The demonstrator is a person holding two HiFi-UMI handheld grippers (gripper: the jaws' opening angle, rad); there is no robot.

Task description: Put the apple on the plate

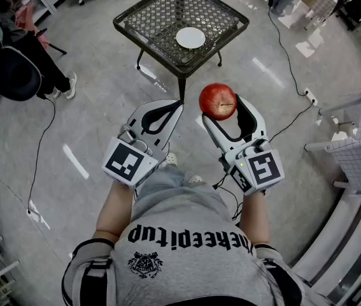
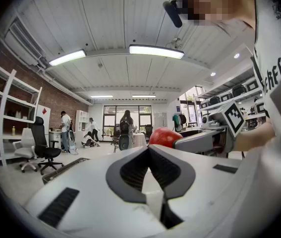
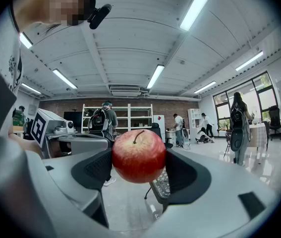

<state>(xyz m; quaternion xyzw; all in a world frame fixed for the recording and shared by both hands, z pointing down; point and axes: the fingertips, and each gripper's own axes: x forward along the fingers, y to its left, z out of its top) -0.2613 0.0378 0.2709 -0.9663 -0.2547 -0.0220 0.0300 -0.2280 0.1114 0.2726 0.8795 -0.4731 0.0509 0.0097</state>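
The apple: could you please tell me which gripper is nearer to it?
Right. The right gripper grips the apple between its jaws. The left gripper, jaws shut and empty, is level with it, off to the apple's left and not touching it.

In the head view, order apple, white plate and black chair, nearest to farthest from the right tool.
1. apple, between the right tool's jaws.
2. white plate, ahead on the mesh table.
3. black chair, far left.

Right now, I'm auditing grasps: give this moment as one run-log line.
right hand-held gripper: shut on apple | left hand-held gripper: shut, empty | plate: bare, on mesh table | apple: off plate
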